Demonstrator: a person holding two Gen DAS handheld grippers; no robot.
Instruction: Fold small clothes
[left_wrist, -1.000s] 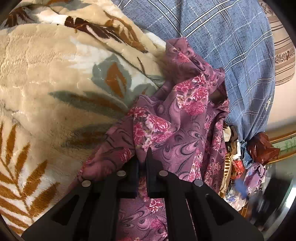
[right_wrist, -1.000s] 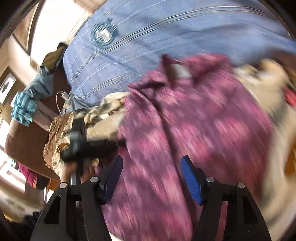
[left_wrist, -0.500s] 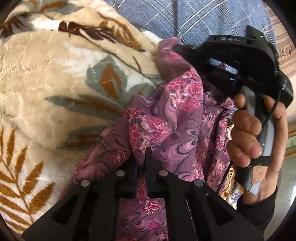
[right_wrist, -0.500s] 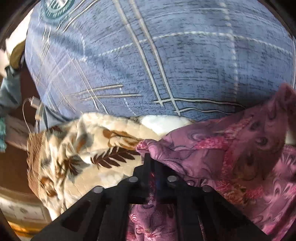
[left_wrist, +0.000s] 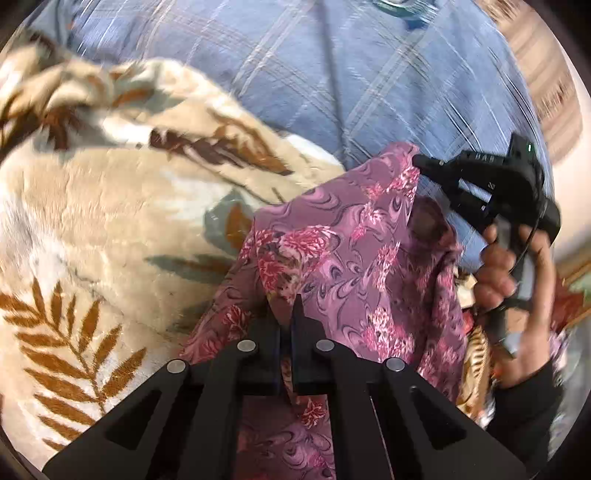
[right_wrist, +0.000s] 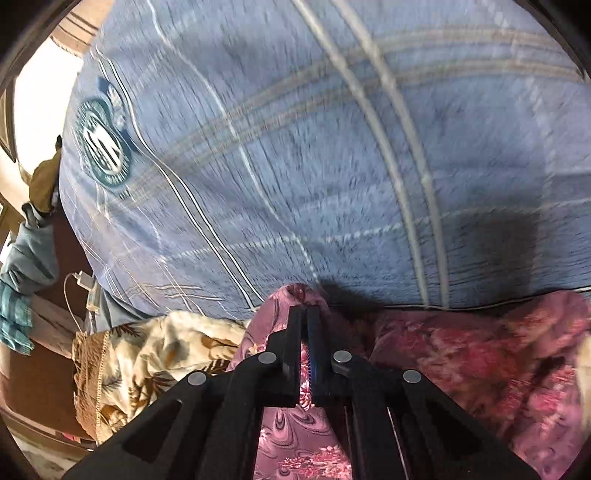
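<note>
On the cream leaf-print blanket (left_wrist: 110, 229) at left, we pinch the purple floral garment (left_wrist: 351, 258) in our left gripper (left_wrist: 286, 314); at right, our right gripper (right_wrist: 306, 317), held by a hand (left_wrist: 517, 280), clamps its raised corner over the blue plaid bedsheet's (right_wrist: 295, 147) near edge.

A bed under a blue plaid sheet (right_wrist: 332, 166) carries a cream leaf-patterned fleece blanket (left_wrist: 110, 221); the purple floral garment (left_wrist: 351, 266) is draped over blanket and sheet
</note>
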